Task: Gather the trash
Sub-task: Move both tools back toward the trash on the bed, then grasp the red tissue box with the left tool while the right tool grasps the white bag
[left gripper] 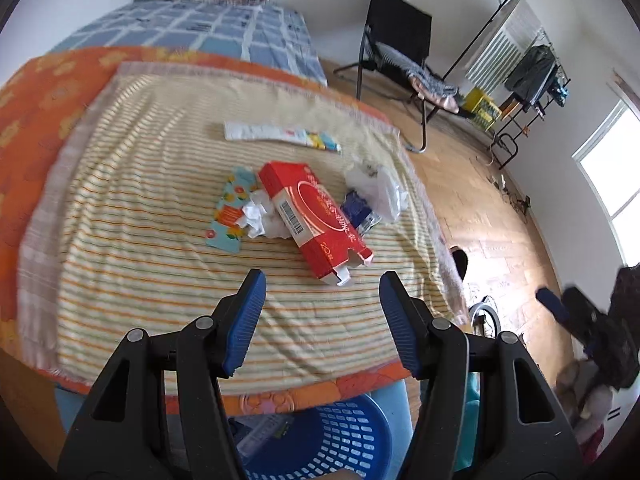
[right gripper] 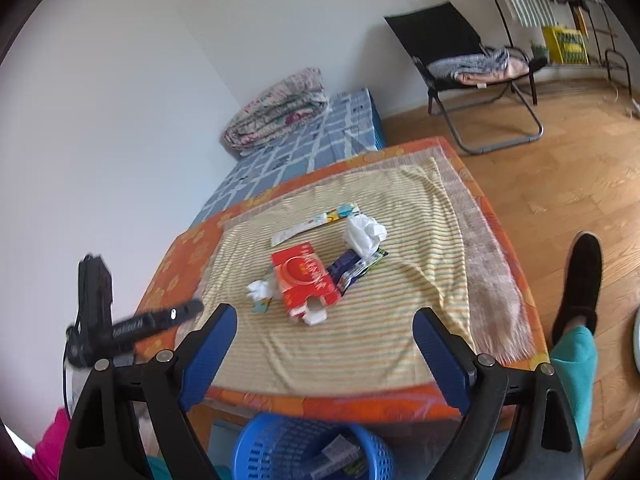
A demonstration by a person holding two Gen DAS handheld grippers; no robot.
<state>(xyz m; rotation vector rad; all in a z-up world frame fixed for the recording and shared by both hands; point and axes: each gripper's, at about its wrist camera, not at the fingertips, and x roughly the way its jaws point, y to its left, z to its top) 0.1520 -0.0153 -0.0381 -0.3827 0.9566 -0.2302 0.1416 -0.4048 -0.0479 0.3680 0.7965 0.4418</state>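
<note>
- left gripper (left gripper: 322, 280): jaws spread, nothing between the blue pads; hovers over the near part of the striped cloth (left gripper: 132, 280).
- right gripper (right gripper: 325, 314): jaws spread wider, empty; also above the cloth's near edge.
- red box (left gripper: 314, 216): lies flat mid-cloth, near flap open, just beyond both grippers.
- crumpled tissue (left gripper: 256, 216): touching the box's left side, partly on a floral card (left gripper: 228, 212).
- blue wrapper (left gripper: 358, 208): against the box's right side, under a white plastic wad (left gripper: 380, 188).
- long white packet (left gripper: 276, 134): farther back on the cloth, apart from the pile.
- blue basket (right gripper: 308, 452): on the floor below the table's near edge, some wrappers inside.
- beyond: checked mattress (right gripper: 304, 140) with folded quilt (right gripper: 280, 108), black chair (right gripper: 460, 52), wood floor.
</note>
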